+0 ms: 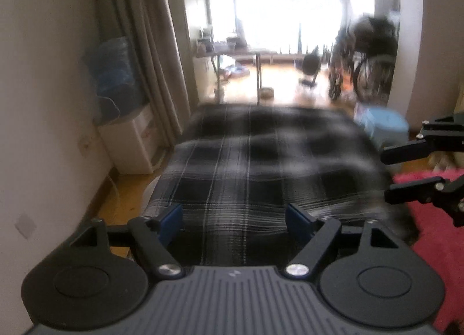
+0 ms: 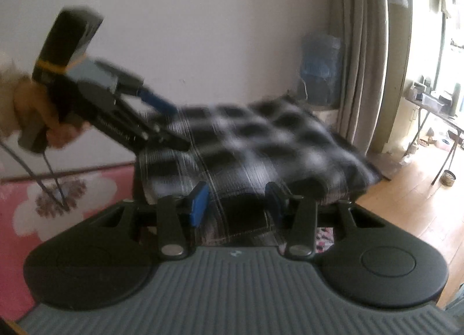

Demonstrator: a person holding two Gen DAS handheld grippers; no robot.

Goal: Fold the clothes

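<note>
At 12 o'clock in the left wrist view, a black-and-white plaid garment (image 1: 261,167) stretches flat and forward from the left tool (image 1: 233,222), far half blurred. Left tool's blue pads (image 1: 171,223) are spread wide, fabric running between and under them; no pinch visible. Right tool (image 1: 387,172) enters at 3 o'clock of that view, its two black fingers apart, tips at the right edge of the plaid; can't tell whether cloth sits between them. Pink surface (image 1: 435,233) at 4 o'clock, under the garment's near right corner.

Right wrist view: same plaid garment (image 2: 261,143) fills the centre, raised like a sheet, motion-blurred. Right tool (image 2: 236,204) at 6 o'clock, blue pads (image 2: 198,204) spread, the garment's hem hanging between them and not squeezed. At 9 to 10 o'clock the left tool (image 2: 174,126) comes in tilted down toward the cloth's left edge, gripped by a hand (image 2: 34,112); its tips meet the fabric, grip state there unreadable from blur. Pink floral mat (image 2: 43,204) at 8 o'clock below it.

Background: curtain (image 1: 139,45) at 11 o'clock, blue water jug (image 1: 116,65) on a white dispenser at 10 o'clock, wood floor (image 2: 420,204) at 3 o'clock in the right wrist view, light blue stool (image 1: 385,126) at 2 o'clock in the left.
</note>
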